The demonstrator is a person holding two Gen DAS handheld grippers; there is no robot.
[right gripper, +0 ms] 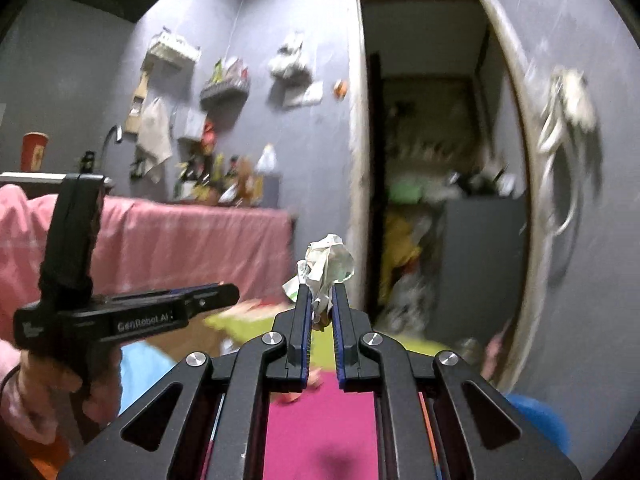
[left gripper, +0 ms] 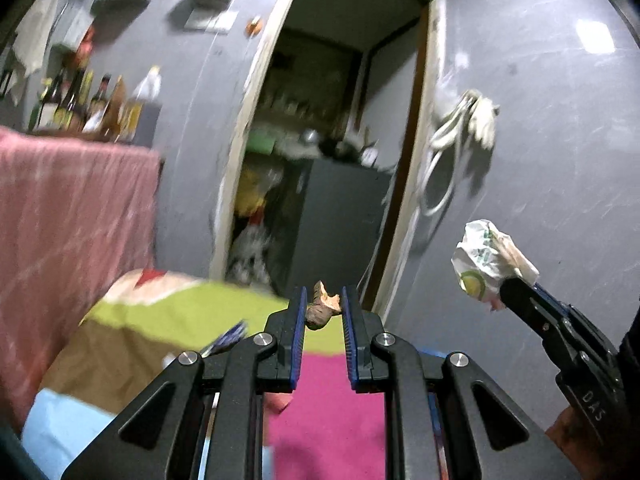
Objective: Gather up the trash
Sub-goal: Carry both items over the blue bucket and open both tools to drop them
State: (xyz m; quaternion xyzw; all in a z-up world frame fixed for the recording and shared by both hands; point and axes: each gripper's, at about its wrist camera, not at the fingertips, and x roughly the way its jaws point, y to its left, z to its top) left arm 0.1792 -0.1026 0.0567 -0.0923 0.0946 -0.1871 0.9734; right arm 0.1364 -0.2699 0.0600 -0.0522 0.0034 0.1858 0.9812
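2 views are both smeared by blur, so the bottles [left gripper: 80, 100] on the far counter and the clutter past the doorway [left gripper: 332, 152] are hard to make out. Your left gripper [left gripper: 323, 308] points roughly level, clamped on a brown scrap [left gripper: 320, 310]. Your right gripper [right gripper: 321, 304], also level, pinches a crumpled wrapper [right gripper: 330, 266] above the colourful mat [right gripper: 320, 420].

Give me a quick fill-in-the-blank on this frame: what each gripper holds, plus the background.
1. The left gripper is shut on a brown ____.
2. The right gripper is shut on a crumpled ____ wrapper.
3. A ____ cloth drapes the counter on the left.
4. Both grippers face an open ____.

Missing: food scrap; white; pink; doorway
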